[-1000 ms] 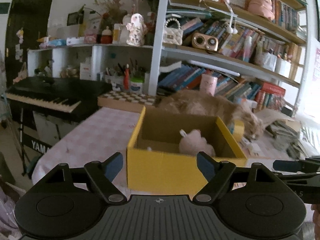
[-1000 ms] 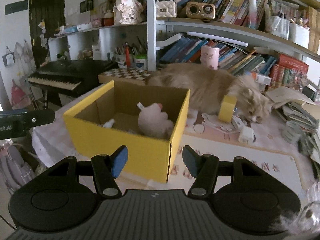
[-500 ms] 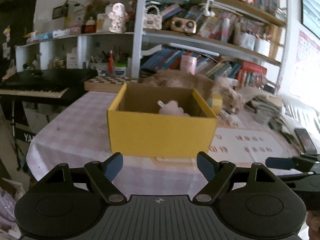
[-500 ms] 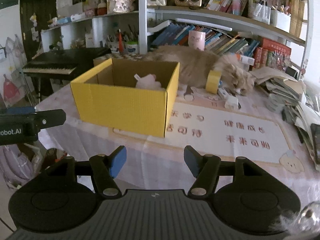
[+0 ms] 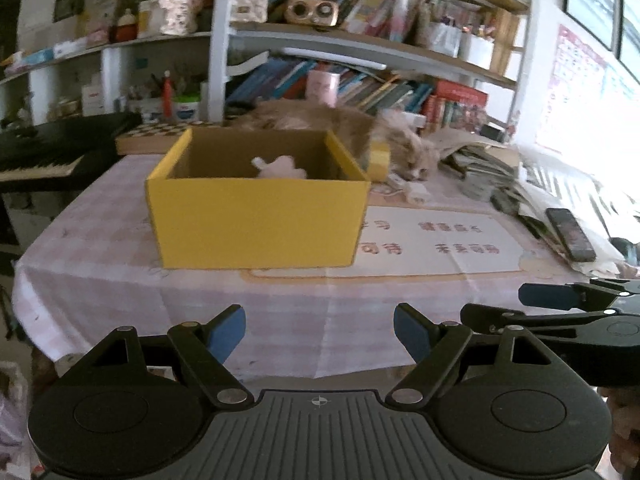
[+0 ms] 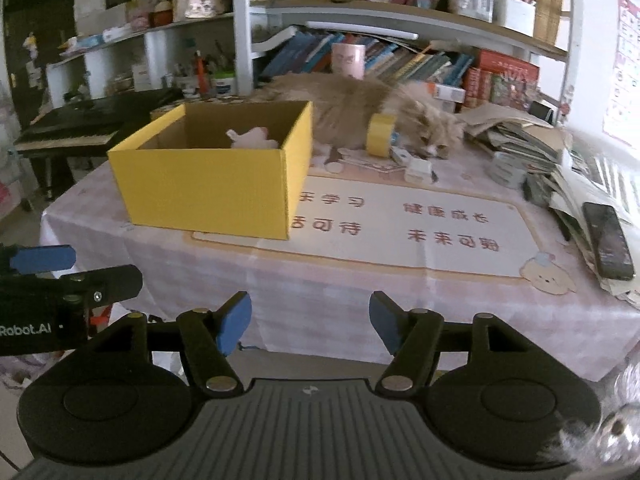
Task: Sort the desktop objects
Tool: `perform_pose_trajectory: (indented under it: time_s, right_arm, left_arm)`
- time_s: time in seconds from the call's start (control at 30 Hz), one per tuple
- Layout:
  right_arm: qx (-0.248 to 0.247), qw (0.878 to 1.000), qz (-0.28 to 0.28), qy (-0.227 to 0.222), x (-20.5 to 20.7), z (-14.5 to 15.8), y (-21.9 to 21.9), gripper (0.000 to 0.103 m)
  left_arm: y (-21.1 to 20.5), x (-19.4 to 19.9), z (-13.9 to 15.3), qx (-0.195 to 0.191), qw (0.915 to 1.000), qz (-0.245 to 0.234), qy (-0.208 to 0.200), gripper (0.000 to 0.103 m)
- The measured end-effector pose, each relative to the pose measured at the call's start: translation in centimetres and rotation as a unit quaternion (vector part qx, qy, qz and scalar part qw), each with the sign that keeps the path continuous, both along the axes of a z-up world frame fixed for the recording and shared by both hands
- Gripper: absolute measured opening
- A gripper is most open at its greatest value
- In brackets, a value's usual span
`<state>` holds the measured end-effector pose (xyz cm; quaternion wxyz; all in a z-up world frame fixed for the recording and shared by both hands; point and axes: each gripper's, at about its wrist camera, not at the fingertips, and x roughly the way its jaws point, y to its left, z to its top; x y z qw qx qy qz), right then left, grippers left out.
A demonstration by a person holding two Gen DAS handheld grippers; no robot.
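A yellow cardboard box (image 5: 256,216) (image 6: 208,184) stands on the left part of the pink checked tablecloth. A pink plush toy (image 5: 280,169) (image 6: 252,139) lies inside it. A roll of yellow tape (image 6: 381,135) (image 5: 378,158) stands behind the box's right side, by a white adapter (image 6: 418,170). My left gripper (image 5: 320,334) is open and empty, off the table's front edge. My right gripper (image 6: 310,326) is open and empty too, also in front of the table edge.
A tan cat (image 6: 384,112) lies behind the box. A white mat with red characters (image 6: 400,224) covers the table's middle. A black phone (image 6: 608,240) lies on stacked papers (image 6: 520,140) at the right. A piano keyboard (image 5: 44,152) stands left, bookshelves behind.
Both grippers have pulled back from over the box to beyond the table's front edge. The box and toy now look farther away. Both stay open.
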<state>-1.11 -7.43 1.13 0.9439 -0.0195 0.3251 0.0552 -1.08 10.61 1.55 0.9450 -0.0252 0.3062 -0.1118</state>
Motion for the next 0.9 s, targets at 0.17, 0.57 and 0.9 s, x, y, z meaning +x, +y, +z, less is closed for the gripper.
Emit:
perform_pose_trajectory:
  time_s: [0.17,0.57,0.9]
  right_arm:
    - [-0.013,1.0,-0.022,0.0,-0.1,0.0,-1.2,0.066]
    - [-0.019,0.997,-0.067,0.014,0.6,-0.4,-4.9,0.067]
    - [-0.013,0.997,-0.068,0.026,2.2,-1.0,-7.6,0.068]
  left_arm:
    - [-1.3,1.0,-0.3,-0.007,0.9998,-0.021,0.003,0.084]
    - [-5.0,2.7,-1.0,-0.007,0.9984,-0.055,0.012,0.084]
    - [-7.8,4.4,-1.4,0.004,0.9979,-0.062,0.022,0.084]
